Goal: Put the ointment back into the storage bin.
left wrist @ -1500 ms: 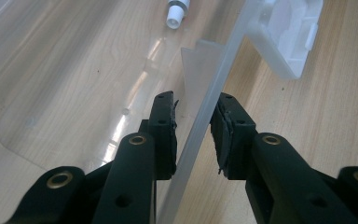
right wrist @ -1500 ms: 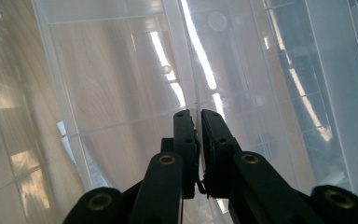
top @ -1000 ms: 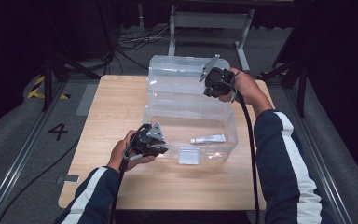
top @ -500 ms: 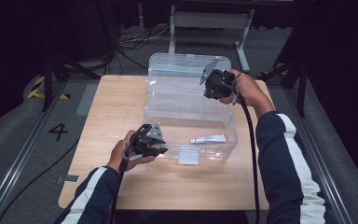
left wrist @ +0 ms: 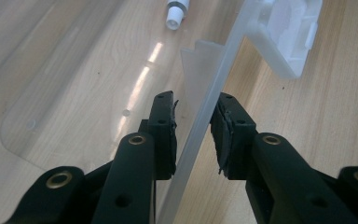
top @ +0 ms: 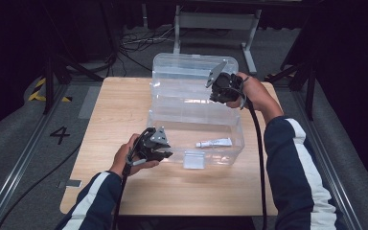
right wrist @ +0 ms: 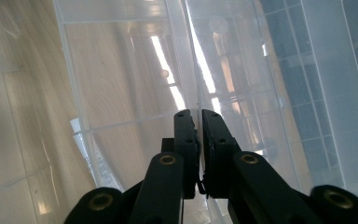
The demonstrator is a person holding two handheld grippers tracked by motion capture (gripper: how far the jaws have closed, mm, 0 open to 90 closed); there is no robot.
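Two grippers: both work one clear box on the surface.
Left gripper: jaws straddle the front wall, pads apart, likely steadying it.
Right gripper: jaws clenched on the raised lid, holding it open.
Tube: lies inside.

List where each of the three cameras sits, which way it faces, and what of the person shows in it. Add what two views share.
High view: above the person's side, facing forward and down on the table; both sleeved forearms, left gripper, right gripper.
Left gripper view: rides the left gripper, looks along its fingers astride the box wall.
Right gripper view: rides the right gripper, looks along its fingers shut on the lid.
Shared: the tube appears in the high and left gripper views.
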